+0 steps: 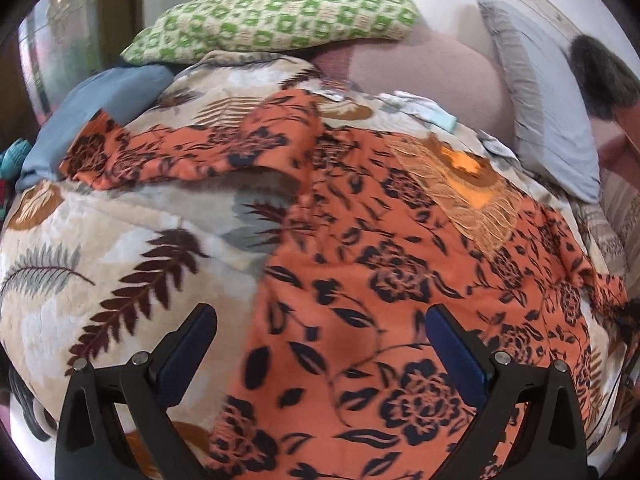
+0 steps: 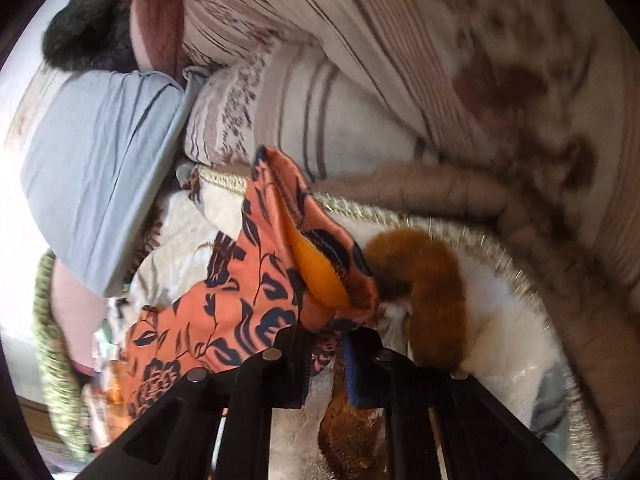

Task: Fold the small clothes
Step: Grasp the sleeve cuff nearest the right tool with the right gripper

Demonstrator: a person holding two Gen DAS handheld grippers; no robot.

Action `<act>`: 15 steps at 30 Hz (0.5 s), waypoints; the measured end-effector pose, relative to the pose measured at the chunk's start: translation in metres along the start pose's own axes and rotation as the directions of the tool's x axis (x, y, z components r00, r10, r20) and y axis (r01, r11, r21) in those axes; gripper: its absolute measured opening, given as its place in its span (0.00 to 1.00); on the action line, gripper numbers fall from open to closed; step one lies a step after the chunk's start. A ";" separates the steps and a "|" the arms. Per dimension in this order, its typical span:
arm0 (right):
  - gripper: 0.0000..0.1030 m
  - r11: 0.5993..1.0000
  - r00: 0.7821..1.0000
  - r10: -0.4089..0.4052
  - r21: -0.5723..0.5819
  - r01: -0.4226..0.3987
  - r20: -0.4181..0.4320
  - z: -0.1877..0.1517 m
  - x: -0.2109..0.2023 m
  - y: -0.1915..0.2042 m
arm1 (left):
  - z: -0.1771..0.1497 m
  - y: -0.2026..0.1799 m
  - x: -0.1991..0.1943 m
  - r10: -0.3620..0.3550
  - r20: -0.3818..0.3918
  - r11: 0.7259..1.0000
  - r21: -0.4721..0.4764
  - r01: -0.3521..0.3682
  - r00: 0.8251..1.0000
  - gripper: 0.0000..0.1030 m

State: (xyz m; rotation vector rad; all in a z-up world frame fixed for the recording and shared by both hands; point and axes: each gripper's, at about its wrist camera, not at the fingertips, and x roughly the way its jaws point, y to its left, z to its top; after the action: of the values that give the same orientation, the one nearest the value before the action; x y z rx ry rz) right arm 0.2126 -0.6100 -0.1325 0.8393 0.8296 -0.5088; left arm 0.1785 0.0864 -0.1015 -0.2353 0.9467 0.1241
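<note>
Here the left gripper [image 1: 320, 320] angles steeply down over the bed, fingers spread wide, blue pads [image 1: 184, 354] clear of any cloth. The orange floral garment [image 1: 360, 240] lies spread on the leaf-print fleece blanket [image 1: 100, 240]; its near-left edge runs between the two open fingers, below them, not touched as far as the view shows. One sleeve stretches off to the far left, toward a folded blue cloth [image 1: 100, 100]. A lace yoke [image 1: 460, 192] sits on the garment's far right part.

The right gripper [image 2: 326, 354] also tips down, rolled to one side. Its fingers are pressed together and pinch a bunched corner of the orange floral garment [image 2: 240, 300]; fabric rises out of the closed tips, showing a plain orange lining. That corner rests at the blanket's corded edge [image 2: 400, 216].

A green-checked pillow [image 1: 272, 20] and a grey-blue pillow [image 1: 540, 120] lie on the far side.
</note>
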 end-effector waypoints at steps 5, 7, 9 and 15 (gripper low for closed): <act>0.11 0.993 0.994 -0.007 -0.119 0.020 0.108 0.004 -0.038 0.050 | 0.006 0.034 -0.006 0.003 0.041 0.999 -0.052 -0.001 0.999 1.00; 0.11 0.976 0.987 0.034 -0.219 0.002 0.160 -0.003 -0.067 0.084 | 0.009 0.046 -0.009 0.001 0.054 0.997 -0.074 0.003 0.999 1.00; 0.10 0.945 0.976 0.120 -0.321 -0.056 0.184 -0.017 -0.094 0.134 | 0.011 0.060 -0.012 -0.006 0.067 0.995 -0.101 0.012 0.998 1.00; 0.10 0.774 0.921 0.369 -0.590 -0.230 0.126 -0.101 -0.148 0.286 | 0.012 0.098 -0.026 -0.003 0.102 0.987 -0.161 0.020 0.995 1.00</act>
State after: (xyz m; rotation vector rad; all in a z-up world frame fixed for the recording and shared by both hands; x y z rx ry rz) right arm 0.2766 -0.3511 0.0739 0.3322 0.5583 -0.0513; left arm 0.1527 0.1838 -0.0877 -0.3811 0.8346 0.2007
